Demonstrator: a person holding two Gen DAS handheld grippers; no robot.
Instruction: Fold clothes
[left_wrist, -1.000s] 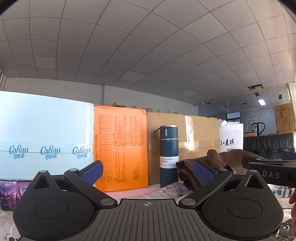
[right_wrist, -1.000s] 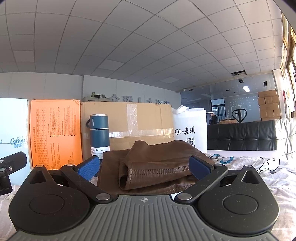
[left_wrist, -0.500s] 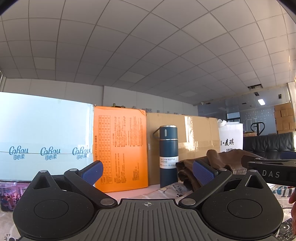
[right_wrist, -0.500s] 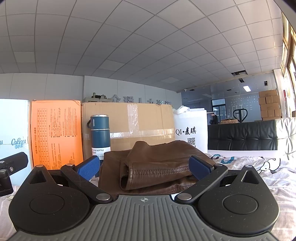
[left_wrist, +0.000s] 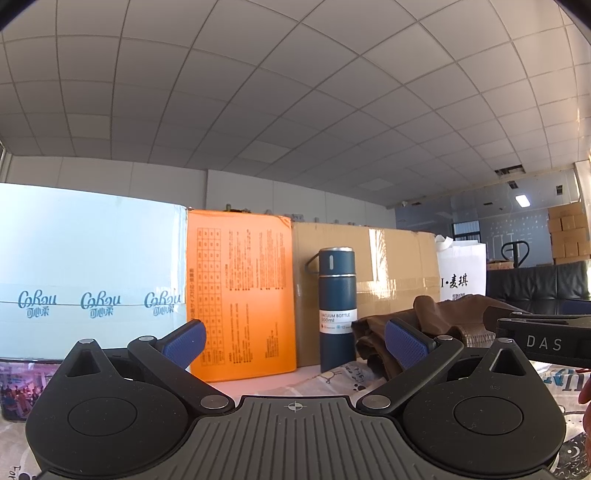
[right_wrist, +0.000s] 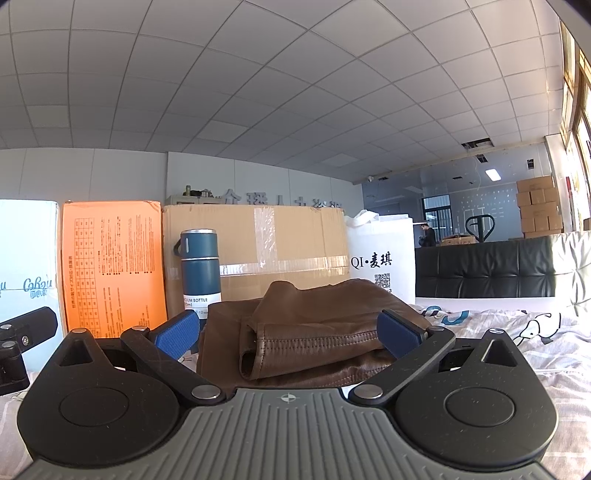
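Left gripper (left_wrist: 293, 338): jaws spread wide, nothing held, level above the printed bedsheet (left_wrist: 340, 373). Right gripper (right_wrist: 288, 330): jaws equally wide apart, empty, aimed straight at the brown leather garment (right_wrist: 314, 325), which lies folded on the sheet just beyond the blue pads (right_wrist: 399, 332), at 12 o'clock in the right wrist view and 3 o'clock in the left. Blue vacuum bottle (left_wrist: 337, 308) stands upright at the garment's 9 o'clock, before a cardboard box (right_wrist: 288, 251). Orange box (left_wrist: 240, 295) stands beside it.
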